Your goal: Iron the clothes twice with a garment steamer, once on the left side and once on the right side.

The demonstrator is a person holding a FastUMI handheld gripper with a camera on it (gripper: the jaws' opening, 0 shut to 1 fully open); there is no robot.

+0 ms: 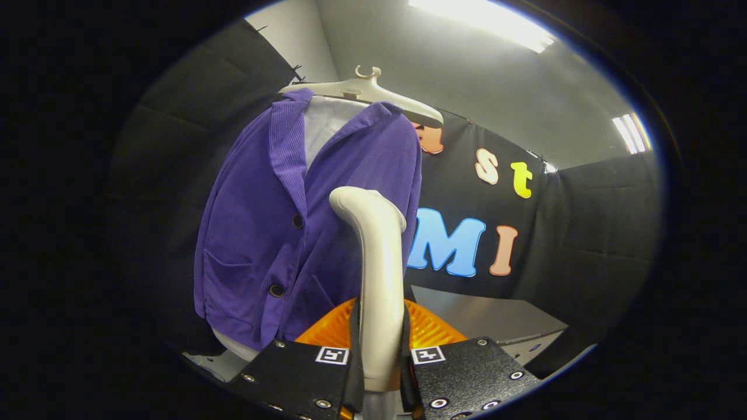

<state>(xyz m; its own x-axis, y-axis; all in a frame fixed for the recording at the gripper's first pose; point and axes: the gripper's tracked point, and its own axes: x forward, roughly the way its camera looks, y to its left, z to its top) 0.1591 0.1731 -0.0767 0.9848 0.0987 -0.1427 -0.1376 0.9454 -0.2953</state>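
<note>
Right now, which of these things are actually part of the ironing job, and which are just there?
Part of the job:
- garment steamer, clamped between the gripper fingers
- purple jacket, just beyond the steamer head
- hanger holding the jacket

Just there:
- white garment under the jacket
- grey table
- ceiling lights

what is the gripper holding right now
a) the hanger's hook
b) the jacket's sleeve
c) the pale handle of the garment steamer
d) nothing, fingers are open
c: the gripper has both fingers pressed on the pale steamer handle, which rises between them and curves at the top toward the purple jacket hanging on the hanger just beyond.
</note>
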